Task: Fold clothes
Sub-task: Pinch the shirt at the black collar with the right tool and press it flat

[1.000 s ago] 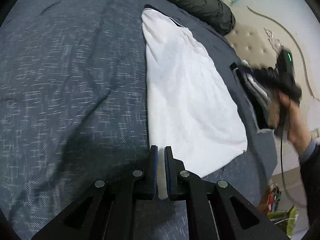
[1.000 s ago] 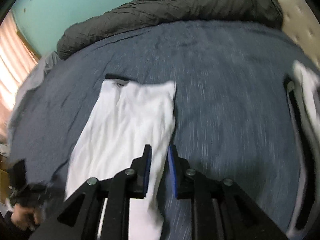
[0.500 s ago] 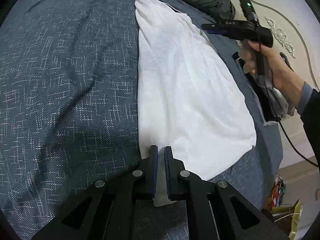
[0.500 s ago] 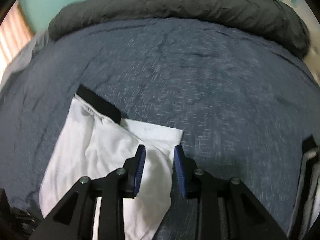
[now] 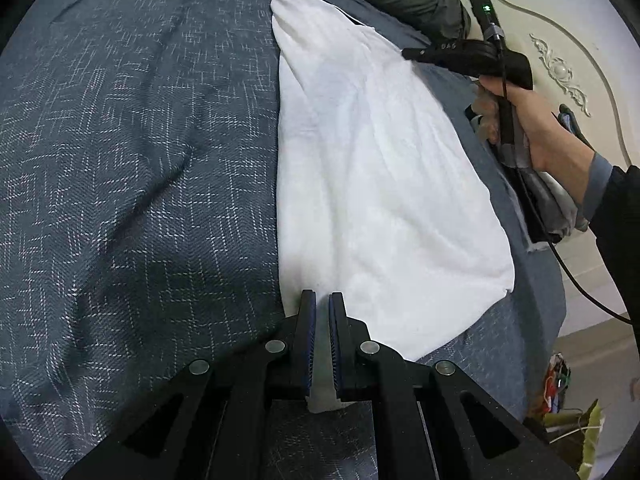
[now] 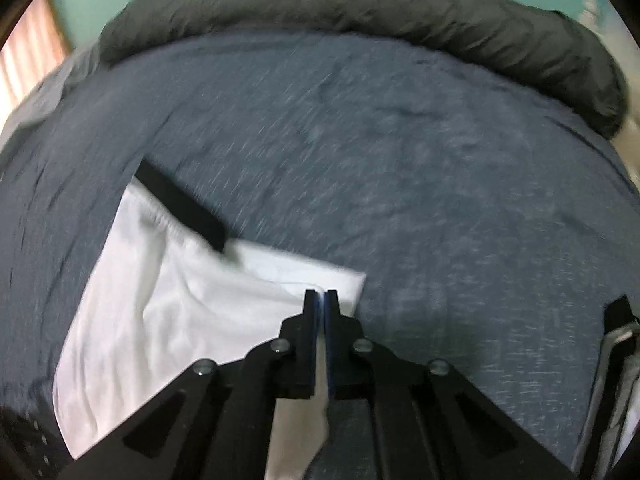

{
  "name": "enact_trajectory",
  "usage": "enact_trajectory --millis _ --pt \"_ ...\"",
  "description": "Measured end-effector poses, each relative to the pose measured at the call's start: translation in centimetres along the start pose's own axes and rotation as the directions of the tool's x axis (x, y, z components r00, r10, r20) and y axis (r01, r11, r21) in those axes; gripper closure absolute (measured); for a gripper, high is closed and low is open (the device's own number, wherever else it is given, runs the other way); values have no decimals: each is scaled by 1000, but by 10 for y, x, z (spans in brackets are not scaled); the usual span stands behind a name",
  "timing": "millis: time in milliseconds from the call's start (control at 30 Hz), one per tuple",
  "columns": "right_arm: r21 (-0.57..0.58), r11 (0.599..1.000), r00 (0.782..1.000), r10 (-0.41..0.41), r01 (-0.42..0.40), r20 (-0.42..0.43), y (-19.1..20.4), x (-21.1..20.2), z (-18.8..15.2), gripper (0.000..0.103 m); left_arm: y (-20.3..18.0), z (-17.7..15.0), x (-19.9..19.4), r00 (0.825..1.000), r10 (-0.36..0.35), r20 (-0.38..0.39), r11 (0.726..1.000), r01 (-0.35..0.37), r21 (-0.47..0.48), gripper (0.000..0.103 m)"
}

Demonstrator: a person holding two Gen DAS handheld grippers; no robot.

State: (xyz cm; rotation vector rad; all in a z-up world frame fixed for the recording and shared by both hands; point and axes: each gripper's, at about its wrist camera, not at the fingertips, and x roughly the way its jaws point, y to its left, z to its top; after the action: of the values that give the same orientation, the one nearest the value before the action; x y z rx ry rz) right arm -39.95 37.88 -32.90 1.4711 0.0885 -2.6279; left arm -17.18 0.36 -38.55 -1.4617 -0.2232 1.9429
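A white garment with a black trim band lies folded lengthwise on the blue-grey bedspread. My left gripper is shut on the garment's near edge, with white cloth showing between its pads. In the left wrist view the right gripper, held by a hand, reaches over the garment's far end. In the right wrist view my right gripper is shut on a fold of the white garment close to its corner, and the black trim band lies to the upper left.
A dark grey rolled duvet lies along the far side of the bed. A cream padded headboard stands at the right, with dark and grey clothes piled by it. Another black-and-white garment lies at the bed's right edge.
The right gripper swung over to the garment's far end, came down on it and went from open to shut on the cloth. The left gripper kept its hold on the near edge.
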Motion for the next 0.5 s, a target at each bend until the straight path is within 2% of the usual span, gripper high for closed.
enact_trajectory --millis 100,167,433,500 --pt "62 998 999 -34 33 15 -12 -1 3 101 -1 -1 0 1000 2 1 1000 -2 3 96" --pt "92 993 997 -74 75 -14 -19 7 2 101 0 -1 1 1000 0 -1 1000 0 2 96" --pt "148 987 993 -47 63 -109 -17 30 -3 100 0 -2 3 1000 -7 -3 1000 7 -7 96" --pt "134 989 995 -53 64 -85 -14 22 1 99 -1 -4 3 1000 -9 -3 1000 9 -12 96"
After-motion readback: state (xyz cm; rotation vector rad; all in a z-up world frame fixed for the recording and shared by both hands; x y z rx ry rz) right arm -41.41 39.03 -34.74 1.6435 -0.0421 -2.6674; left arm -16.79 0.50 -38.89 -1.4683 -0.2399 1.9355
